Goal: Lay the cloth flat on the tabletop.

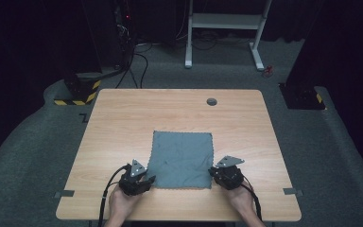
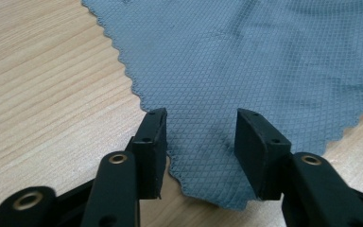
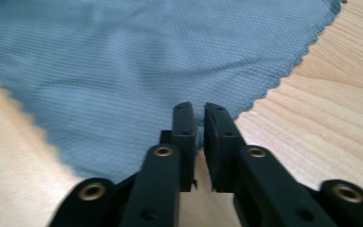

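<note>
two grippers, one at each near corner of a grey cloth (image 1: 181,160)

the cloth lies flat in the middle of the wooden table (image 1: 123,118). the left gripper (image 2: 201,142) has its jaws spread, the near left corner lying between them with nothing pressing on it. the right gripper (image 3: 199,137) sits at the near right corner, jaws almost together with a thin gap; can't tell if they're pinching the edge.
</note>
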Motion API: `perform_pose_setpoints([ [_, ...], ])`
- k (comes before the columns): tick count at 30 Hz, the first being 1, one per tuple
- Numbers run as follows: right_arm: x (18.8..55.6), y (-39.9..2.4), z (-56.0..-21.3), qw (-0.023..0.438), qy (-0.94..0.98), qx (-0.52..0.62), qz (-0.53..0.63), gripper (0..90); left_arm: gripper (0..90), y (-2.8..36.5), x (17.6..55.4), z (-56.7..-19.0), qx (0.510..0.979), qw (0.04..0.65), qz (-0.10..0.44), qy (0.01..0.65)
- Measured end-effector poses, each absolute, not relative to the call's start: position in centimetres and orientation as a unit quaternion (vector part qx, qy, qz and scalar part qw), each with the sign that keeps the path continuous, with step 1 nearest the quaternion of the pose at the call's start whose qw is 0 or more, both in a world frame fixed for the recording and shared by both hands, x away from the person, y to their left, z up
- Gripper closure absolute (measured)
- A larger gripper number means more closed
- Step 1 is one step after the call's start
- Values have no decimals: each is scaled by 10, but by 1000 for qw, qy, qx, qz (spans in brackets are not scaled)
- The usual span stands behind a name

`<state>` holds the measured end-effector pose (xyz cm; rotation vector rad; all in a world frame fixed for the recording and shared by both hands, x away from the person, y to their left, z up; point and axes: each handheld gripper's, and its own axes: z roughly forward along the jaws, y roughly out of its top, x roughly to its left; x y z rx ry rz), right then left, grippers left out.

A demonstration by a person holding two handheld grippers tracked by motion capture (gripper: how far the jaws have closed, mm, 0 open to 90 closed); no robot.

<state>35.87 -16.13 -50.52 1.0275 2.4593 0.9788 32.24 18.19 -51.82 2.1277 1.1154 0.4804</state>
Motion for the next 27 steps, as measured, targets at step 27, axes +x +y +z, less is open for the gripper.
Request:
perform_pose_setpoints([
  [27,316,-159,-513,157,878,314,325,688,453,193,300,-526,799,367,200,432],
])
